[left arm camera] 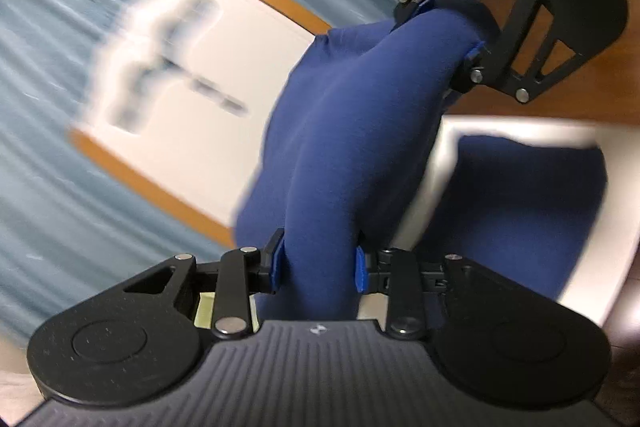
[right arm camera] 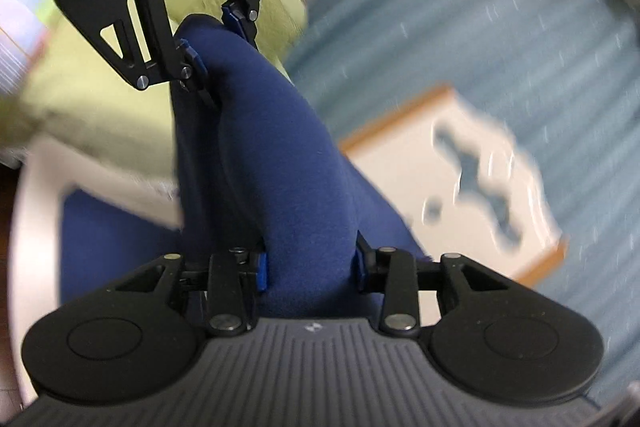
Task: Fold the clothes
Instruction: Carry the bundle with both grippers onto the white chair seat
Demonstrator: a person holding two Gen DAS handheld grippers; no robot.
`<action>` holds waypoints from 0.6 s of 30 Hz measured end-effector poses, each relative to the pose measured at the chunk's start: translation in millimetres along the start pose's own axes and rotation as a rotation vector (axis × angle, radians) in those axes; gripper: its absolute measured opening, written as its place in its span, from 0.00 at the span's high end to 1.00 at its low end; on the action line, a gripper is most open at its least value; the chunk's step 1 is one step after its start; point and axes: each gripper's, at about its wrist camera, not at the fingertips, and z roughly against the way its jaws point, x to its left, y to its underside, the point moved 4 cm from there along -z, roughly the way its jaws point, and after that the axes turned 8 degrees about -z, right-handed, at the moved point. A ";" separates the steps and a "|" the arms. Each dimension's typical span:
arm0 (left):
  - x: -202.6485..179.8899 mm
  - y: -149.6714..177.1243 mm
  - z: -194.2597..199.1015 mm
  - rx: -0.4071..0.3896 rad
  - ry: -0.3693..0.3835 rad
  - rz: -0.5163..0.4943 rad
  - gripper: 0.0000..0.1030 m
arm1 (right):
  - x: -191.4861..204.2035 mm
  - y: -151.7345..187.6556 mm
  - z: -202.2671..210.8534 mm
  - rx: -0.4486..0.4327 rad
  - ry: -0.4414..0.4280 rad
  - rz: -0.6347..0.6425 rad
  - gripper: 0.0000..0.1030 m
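Blue garment (left arm camera: pixel 344 131) strung taut between both claws, long axis running 6 to 1 o'clock in left wrist view, above white bin (left arm camera: pixel 448 163) at 4 o'clock (more blue cloth inside). Left claw (left arm camera: pixel 318 269) clamped on near end; right claw (left arm camera: pixel 448 27) clamped on far end.

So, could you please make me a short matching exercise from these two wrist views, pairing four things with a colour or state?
Things:
1. garment
2. carpet
3. left gripper
4. sheet

Colour or state:
A. white with an orange border
B. dark blue, stretched between the two grippers
C. pale blue-grey
D. black, shut on cloth

Pairs: 1-B, 2-C, 3-D, 4-A. The right gripper grips the same garment at its other end.
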 end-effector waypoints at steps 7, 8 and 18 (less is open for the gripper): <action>-63.5 54.2 -17.5 -0.038 0.099 0.017 0.54 | 95.5 75.7 -30.5 0.145 -0.147 0.027 0.55; -62.9 56.9 -15.0 -0.044 0.091 0.020 0.52 | 98.3 77.9 -26.8 0.134 -0.138 0.046 0.54; -93.4 46.8 -4.8 -0.035 0.097 0.044 0.52 | 85.9 86.8 -7.3 0.132 -0.151 0.009 0.59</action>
